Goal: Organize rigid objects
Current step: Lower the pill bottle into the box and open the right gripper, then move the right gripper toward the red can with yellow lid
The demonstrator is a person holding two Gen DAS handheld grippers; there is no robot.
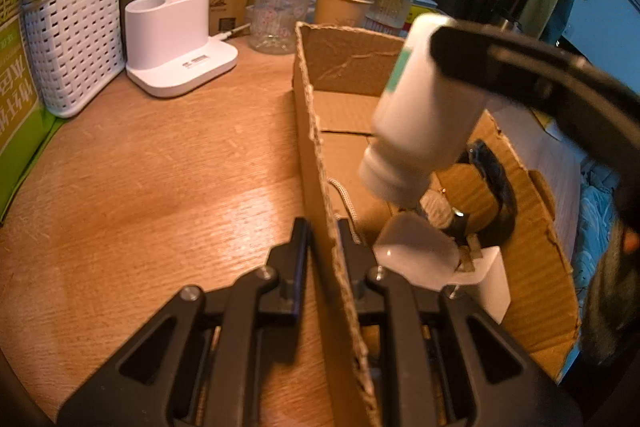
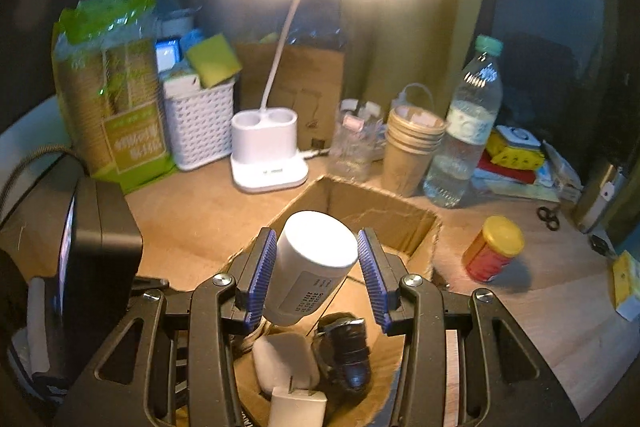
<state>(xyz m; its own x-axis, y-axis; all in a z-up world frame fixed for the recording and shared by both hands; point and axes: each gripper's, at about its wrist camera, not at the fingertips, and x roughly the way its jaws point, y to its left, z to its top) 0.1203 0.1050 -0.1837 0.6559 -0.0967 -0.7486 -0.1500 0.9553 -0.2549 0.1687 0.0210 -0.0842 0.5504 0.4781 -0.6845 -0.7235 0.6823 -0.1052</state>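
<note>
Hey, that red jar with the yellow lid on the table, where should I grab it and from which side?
Grip the red jar around its round red body, just under the yellow lid, coming from above and from the box side. It stands slightly tilted on the table, apart from anything else, so both flanks look free. The fingers should straddle the cylinder; the lid alone might turn.

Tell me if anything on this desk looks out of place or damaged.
The open brown cardboard box has ragged, torn top edges, and the left hand-held gripper pinches its near wall. A small red jar with a yellow lid stands alone on the wooden desk, outside the box.
</note>
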